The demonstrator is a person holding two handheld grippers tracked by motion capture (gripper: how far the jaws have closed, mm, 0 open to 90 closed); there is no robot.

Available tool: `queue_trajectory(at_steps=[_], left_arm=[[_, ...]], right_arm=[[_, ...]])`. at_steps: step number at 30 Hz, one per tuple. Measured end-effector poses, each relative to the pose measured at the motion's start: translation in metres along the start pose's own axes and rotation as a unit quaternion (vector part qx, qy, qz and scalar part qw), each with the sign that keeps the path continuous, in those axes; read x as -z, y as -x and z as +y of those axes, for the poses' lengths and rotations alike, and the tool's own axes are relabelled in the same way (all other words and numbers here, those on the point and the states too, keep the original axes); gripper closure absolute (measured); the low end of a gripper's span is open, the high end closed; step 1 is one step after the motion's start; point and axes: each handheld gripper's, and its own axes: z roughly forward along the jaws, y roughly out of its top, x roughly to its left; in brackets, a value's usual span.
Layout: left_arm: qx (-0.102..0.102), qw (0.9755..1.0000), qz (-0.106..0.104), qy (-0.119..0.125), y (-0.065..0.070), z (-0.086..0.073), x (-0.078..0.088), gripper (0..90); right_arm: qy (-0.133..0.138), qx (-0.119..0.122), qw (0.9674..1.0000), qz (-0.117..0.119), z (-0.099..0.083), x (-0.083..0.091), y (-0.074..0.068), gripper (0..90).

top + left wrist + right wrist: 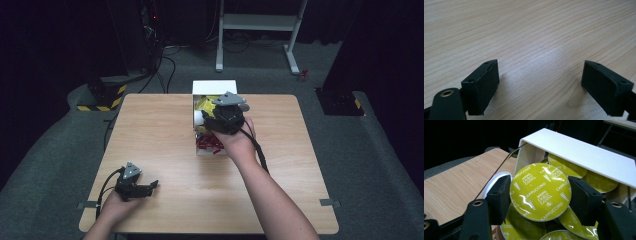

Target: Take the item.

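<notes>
Right gripper jaws clamp a cappuccino capsule.

A dim room with grey carpet, a white desk frame behind, and yellow-black striped blocks.

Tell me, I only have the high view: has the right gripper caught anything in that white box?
Observer: Yes, the right gripper is shut on a yellow-green capsule, its jaws pressing both sides of the rim.
Operator: What's printed on it?
Observer: The lid reads cappuccino.
Operator: Are more left in the box?
Observer: Several more with the same lids lie under and behind it.
Operator: And the left gripper?
Observer: Open, with bare table between its jaws.
</notes>
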Motion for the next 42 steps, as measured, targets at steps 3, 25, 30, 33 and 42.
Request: queue_trajectory(at_steps=[3, 25, 30, 33, 42], left_arm=[[-0.003, 1.0, 0.0, -0.002, 0.0, 0.0, 0.0, 15.2], [-0.004, 1.0, 0.001, -0.002, 0.0, 0.0, 0.0, 15.1], [-0.004, 1.0, 0.001, -0.001, 0.0, 0.0, 0.0, 15.1], [-0.003, 1.0, 0.001, -0.002, 0.0, 0.0, 0.0, 15.1], [-0.004, 1.0, 0.001, -0.002, 0.0, 0.0, 0.0, 15.1]], right_arm=[[0.0, -0.001, 1.0, 0.0, 0.002, 0.004, 0.0, 38.2], [0.052, 0.002, 0.9985, 0.015, 0.0, 0.046, -0.001, 38.3], [0.059, 0.005, 0.9981, 0.016, -0.002, 0.056, -0.001, 38.3], [0.064, 0.006, 0.9978, 0.016, -0.003, 0.061, -0.001, 38.3], [0.07, 0.007, 0.9975, 0.013, -0.007, 0.074, 0.003, 38.3]])
